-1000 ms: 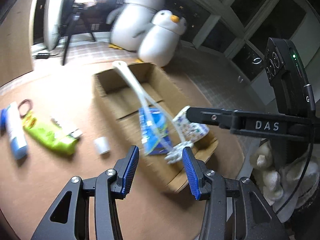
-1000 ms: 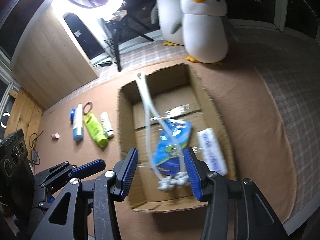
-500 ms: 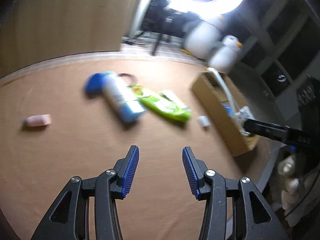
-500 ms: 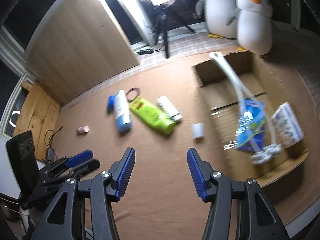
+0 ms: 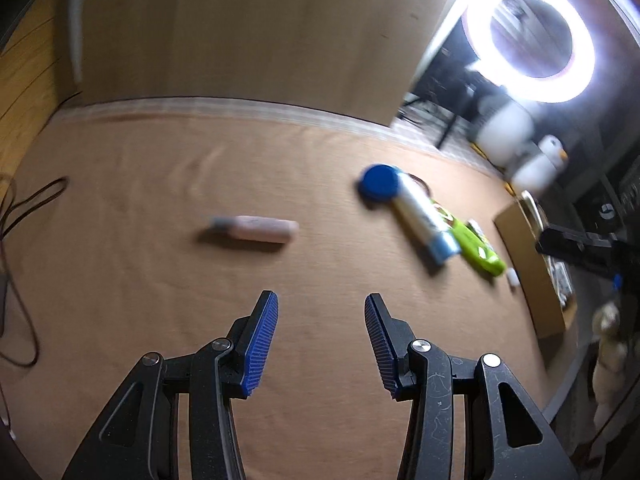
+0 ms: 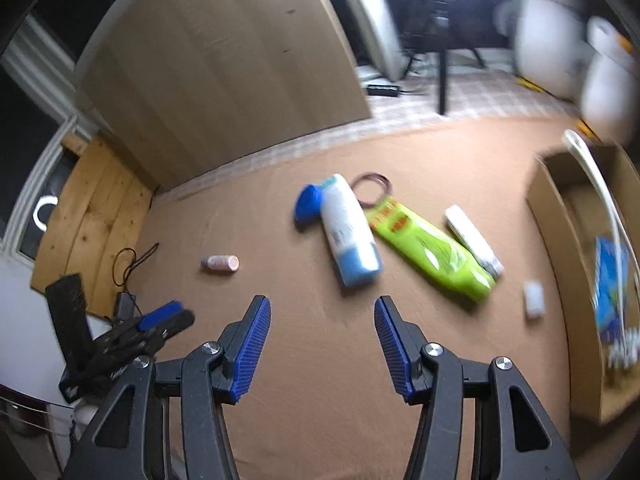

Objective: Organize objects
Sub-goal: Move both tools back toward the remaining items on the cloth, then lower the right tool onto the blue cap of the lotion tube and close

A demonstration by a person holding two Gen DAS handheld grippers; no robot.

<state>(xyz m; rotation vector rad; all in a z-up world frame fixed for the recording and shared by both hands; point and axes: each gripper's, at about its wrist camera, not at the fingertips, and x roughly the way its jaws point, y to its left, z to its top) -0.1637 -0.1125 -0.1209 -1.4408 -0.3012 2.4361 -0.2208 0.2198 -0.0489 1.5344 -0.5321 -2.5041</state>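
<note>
On the brown cloth lie a small pink bottle [image 5: 256, 231] [image 6: 221, 263], a white and blue tube with a blue cap [image 5: 416, 212] [image 6: 348, 232], a green pouch [image 6: 428, 250], a white packet [image 6: 474, 240] and a small white cylinder [image 6: 534, 300]. The cardboard box [image 6: 560, 224] at the right holds a white long-handled item [image 6: 600, 184] and a blue packet [image 6: 610, 292]. My left gripper [image 5: 322, 340] is open and empty, short of the pink bottle. My right gripper [image 6: 322, 344] is open and empty, short of the tube.
A dark ring [image 6: 372, 188] lies behind the tube. A ring light [image 5: 528, 36] and plush penguins [image 5: 536, 160] stand at the back. A wooden panel [image 6: 224, 64] rises behind the cloth. A black cable [image 5: 24, 208] lies at the left.
Both grippers have swung left, away from the box and toward the loose items. The pink bottle now lies ahead of the left gripper. Both stayed open and empty.
</note>
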